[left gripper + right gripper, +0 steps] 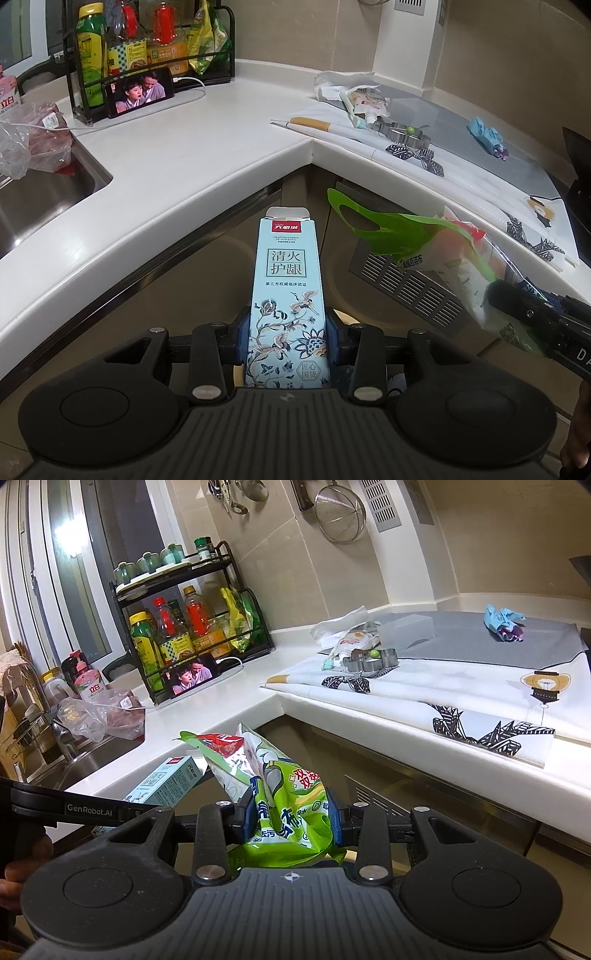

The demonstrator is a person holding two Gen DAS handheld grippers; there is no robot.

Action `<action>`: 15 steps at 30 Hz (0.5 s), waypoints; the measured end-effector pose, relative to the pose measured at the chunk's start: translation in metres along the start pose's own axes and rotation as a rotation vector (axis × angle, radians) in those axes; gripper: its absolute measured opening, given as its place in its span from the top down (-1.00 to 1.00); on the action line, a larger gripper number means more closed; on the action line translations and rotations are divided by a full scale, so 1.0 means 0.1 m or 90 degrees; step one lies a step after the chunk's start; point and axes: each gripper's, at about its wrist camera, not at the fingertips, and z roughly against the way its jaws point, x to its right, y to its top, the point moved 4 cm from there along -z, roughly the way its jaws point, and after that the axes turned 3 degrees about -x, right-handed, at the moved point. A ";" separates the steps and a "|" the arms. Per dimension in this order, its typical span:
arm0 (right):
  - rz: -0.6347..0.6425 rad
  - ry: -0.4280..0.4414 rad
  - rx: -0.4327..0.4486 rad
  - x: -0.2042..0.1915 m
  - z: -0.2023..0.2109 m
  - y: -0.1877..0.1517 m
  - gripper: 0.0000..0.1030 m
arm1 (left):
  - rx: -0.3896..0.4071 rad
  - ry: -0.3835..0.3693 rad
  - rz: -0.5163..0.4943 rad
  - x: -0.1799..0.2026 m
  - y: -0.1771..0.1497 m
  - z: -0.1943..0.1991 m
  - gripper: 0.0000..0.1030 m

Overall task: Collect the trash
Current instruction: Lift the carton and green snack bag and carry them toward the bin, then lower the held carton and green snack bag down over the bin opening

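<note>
Two tongs: left [288, 334] grips 清火护龈 box [286, 291]

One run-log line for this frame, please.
left gripper: shut on pale-blue toothpaste carton | right gripper: shut on crumpled green plastic wrapper | both held below countertop edge

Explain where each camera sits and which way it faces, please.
Left wrist: on the left claw, facing the counter corner; it clamps a pale blue floral toothpaste box; the right claw enters at right.
Right wrist: on the right claw, facing the same corner; it clamps a crumpled green plastic wrapper.
Shared: black condiment rack, phone.
</note>
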 end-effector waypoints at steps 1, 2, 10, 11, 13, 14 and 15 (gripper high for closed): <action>-0.001 0.000 -0.001 0.00 0.00 0.00 0.23 | -0.001 0.000 0.000 0.00 0.00 -0.01 0.16; -0.003 0.000 -0.002 0.01 -0.01 -0.01 0.23 | -0.003 0.000 0.000 0.00 0.00 -0.01 0.16; -0.011 0.000 -0.009 0.01 -0.04 -0.01 0.23 | -0.007 0.002 -0.005 0.02 -0.01 -0.05 0.16; -0.012 0.000 -0.010 0.01 -0.04 -0.01 0.23 | -0.008 0.002 -0.005 0.02 -0.01 -0.05 0.16; -0.015 0.000 -0.012 0.02 -0.05 -0.01 0.23 | -0.010 0.002 -0.006 0.02 -0.01 -0.07 0.16; -0.016 0.000 -0.013 0.02 -0.06 -0.02 0.23 | -0.011 0.002 -0.006 0.03 -0.01 -0.07 0.16; -0.017 0.000 -0.014 0.03 -0.06 -0.02 0.23 | -0.012 0.003 -0.006 0.03 -0.01 -0.08 0.16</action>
